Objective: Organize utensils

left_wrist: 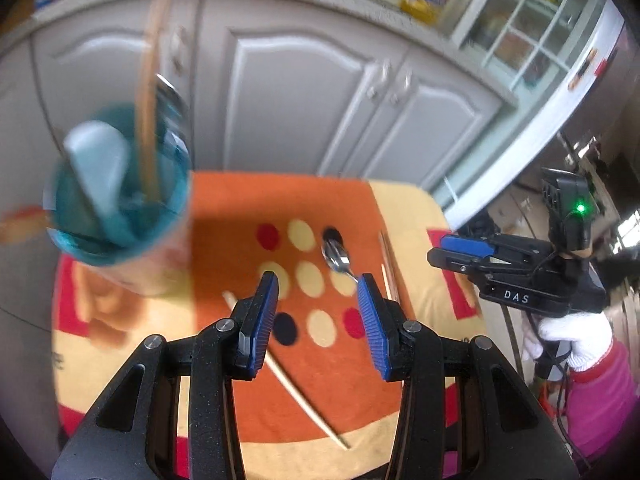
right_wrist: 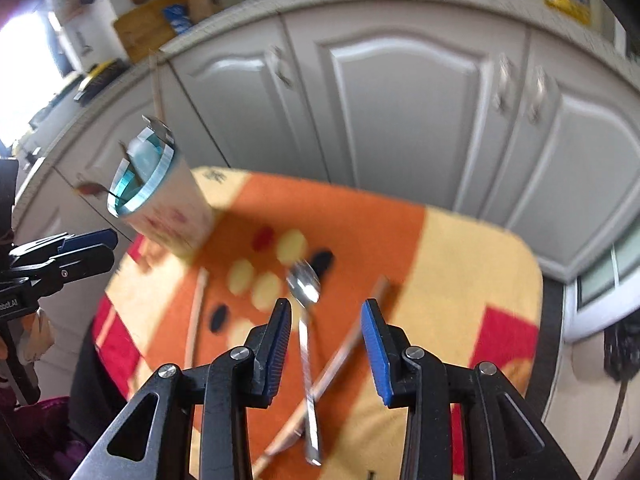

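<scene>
Left wrist view showed your left gripper (left_wrist: pixel 317 307) gaping empty over the chopstick (left_wrist: pixel 298 394), cup (left_wrist: pixel 120 216) far left. Right gripper (right_wrist: pixel 325 336) (jaws parted, holding nothing) straddled the spoon (right_wrist: pixel 306 320); its crossed chopstick (right_wrist: pixel 332 368) risked getting pinched too.

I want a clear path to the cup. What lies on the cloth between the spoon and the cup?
In the right wrist view, only patterned cloth lies between spoon and cup; one chopstick lies lower down.

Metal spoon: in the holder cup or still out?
Out. The metal spoon lies flat on the orange mat, its handle crossing a chopstick, well apart from the utensil cup.
</scene>
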